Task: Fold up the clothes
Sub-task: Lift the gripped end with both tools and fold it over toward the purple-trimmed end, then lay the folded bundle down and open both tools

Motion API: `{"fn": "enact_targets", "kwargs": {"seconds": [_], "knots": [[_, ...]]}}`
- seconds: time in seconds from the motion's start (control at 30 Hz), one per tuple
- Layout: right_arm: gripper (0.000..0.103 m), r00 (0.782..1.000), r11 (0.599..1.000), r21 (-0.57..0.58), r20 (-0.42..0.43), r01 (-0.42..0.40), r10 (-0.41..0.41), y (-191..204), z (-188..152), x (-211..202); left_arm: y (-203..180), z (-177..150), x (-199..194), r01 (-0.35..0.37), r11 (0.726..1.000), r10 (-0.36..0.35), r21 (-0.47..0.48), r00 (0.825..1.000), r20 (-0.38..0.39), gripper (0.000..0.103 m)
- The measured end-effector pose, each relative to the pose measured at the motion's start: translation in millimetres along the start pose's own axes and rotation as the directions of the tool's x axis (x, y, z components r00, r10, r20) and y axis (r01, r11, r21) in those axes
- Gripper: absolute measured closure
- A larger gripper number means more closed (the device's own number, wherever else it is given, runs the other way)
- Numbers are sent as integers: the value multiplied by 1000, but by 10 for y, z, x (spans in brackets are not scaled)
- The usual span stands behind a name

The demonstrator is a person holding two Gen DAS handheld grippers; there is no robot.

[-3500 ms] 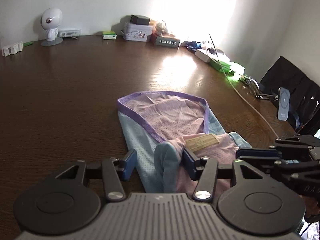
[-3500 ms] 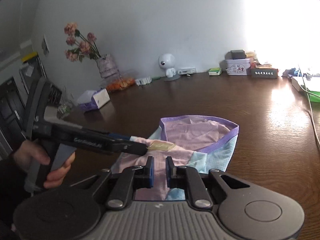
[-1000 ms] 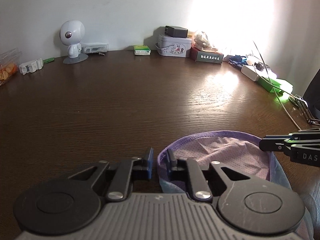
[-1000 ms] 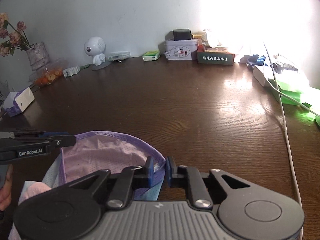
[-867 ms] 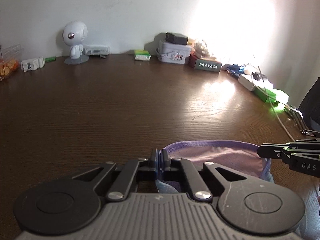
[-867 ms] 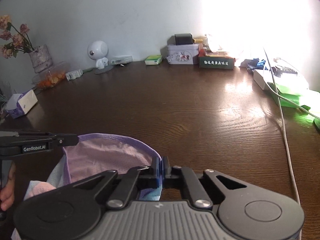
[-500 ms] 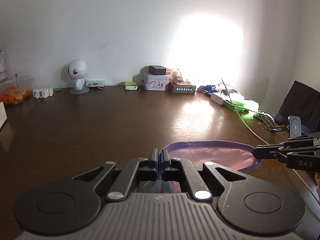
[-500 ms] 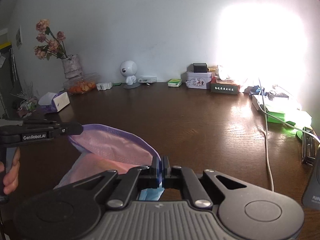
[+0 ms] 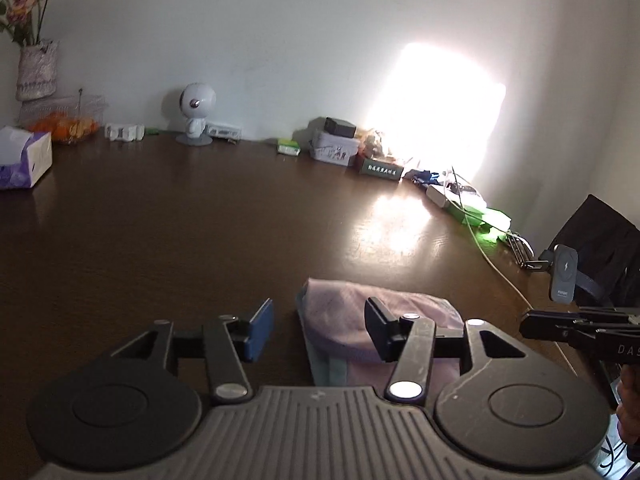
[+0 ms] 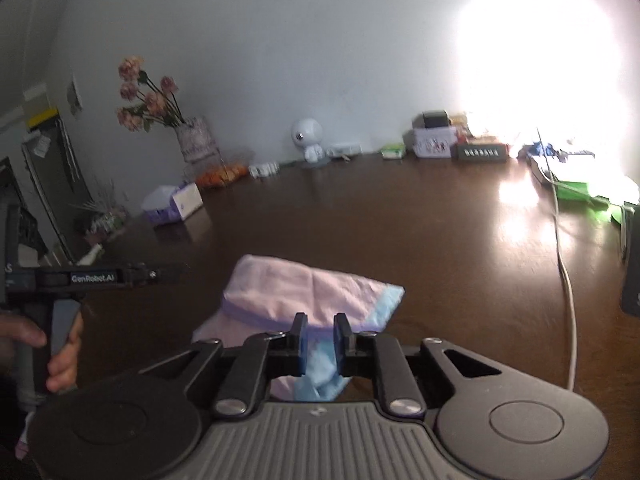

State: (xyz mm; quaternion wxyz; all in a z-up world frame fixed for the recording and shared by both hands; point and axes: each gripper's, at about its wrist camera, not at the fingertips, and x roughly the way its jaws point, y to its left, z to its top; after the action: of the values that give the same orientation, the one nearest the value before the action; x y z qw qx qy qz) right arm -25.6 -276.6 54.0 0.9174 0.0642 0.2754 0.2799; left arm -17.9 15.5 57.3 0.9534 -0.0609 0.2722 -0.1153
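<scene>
The folded garment [image 9: 340, 312], pink mesh with a lilac band and light blue edges, lies flat on the dark wooden table [image 9: 200, 240]. My left gripper [image 9: 320, 328] hovers just over its near left part, jaws opening wide, pads clear of the cloth. In the right wrist view the garment [image 10: 304, 288] lies in front of my right gripper [image 10: 320, 338], whose jaws are opening by a narrow gap. Blue hem shows through that gap, but the pads do not press on it. The left gripper [image 10: 120, 276] reaches in from the left, held by a hand [image 10: 60, 360].
A white cable [image 10: 568, 292] runs along the table's right side beside a phone stand [image 9: 562, 276] and a black chair [image 9: 600, 240]. Tissue box [image 9: 24, 156], flower vase [image 10: 192, 140], fruit basket, white robot figure [image 9: 194, 112] and tins [image 9: 334, 148] line the far edge.
Both grippers, shut on the lilac waistband, lifted it and carried it back over the garment. Now the band lies folded down on the cloth, and both pairs of jaws have parted and let go.
</scene>
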Motion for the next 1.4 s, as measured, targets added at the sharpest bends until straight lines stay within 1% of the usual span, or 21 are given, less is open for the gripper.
{"fn": "enact_targets", "kwargs": {"seconds": [0.03,0.07,0.13,0.2,0.3,0.4,0.43,0.47,0.53,0.6,0.7,0.77,0.8,0.93,1.0,1.03,1.07,1.1,1.13,1.27,1.4], "knots": [[83,1000,1000,-13,16,6,-6,38,90,119,-93,41,131,-9,1000,10,29,1000,-5,49],[78,1000,999,-24,8,22,-22,66,152,282,-158,56,268,-7,999,9,42,1000,-29,49],[78,997,998,-36,-45,57,-59,109,220,633,-277,75,544,2,998,3,64,997,-83,50],[78,992,997,-31,-102,73,-76,143,218,906,-311,-20,662,16,996,-3,85,989,-150,51],[78,986,998,-17,-155,52,-54,184,75,1010,-327,-183,768,39,994,-13,105,971,-239,53],[80,986,999,5,-160,39,-37,167,-87,963,-235,-226,647,54,996,-34,69,965,-260,51],[80,987,1000,9,-157,25,-23,168,-122,935,-206,-180,593,55,998,-44,35,963,-264,50],[80,988,1000,4,-155,20,-19,178,-147,916,-194,-131,539,57,998,-53,9,967,-251,50],[80,989,999,-38,-144,23,-28,219,-189,900,-240,40,401,65,998,-66,-12,983,-173,50],[80,990,998,-53,-137,22,-29,233,-201,892,-344,160,379,97,995,-97,-4,988,-118,47],[80,991,999,-46,-134,17,-23,222,-206,883,-456,146,626,85,996,-83,6,982,-167,48],[80,991,999,-42,-131,17,-22,217,-214,875,-441,47,808,55,999,-54,-3,974,-222,52],[80,991,999,-43,-128,18,-24,219,-221,870,-434,-3,898,39,999,-39,-6,968,-249,56],[80,993,998,-54,-113,24,-30,234,-263,852,-398,-83,887,41,999,-38,11,974,-222,56],[80,994,998,-52,-110,21,-26,231,-267,851,-425,-79,858,24,999,-18,23,976,-219,56],[80,994,999,-52,-109,18,-24,228,-269,851,-437,-58,806,12,1000,-7,22,979,-205,58],[80,994,999,-51,-108,15,-21,225,-274,850,-447,-43,735,10,1000,-6,26,986,-170,57],[80,994,999,-49,-106,12,-18,217,-278,848,-476,-29,704,1,999,7,49,989,-147,47],[80,994,999,-44,-104,9,-14,207,-279,849,-509,-14,682,-12,997,21,75,992,-128,34],[80,995,999,-45,-100,6,-11,204,-289,850,-420,-136,888,-48,998,56,46,978,-203,36],[80,995,999,-32,-97,-2,-1,185,-296,842,-374,-166,891,-42,999,48,33,978,-204,35]]}}
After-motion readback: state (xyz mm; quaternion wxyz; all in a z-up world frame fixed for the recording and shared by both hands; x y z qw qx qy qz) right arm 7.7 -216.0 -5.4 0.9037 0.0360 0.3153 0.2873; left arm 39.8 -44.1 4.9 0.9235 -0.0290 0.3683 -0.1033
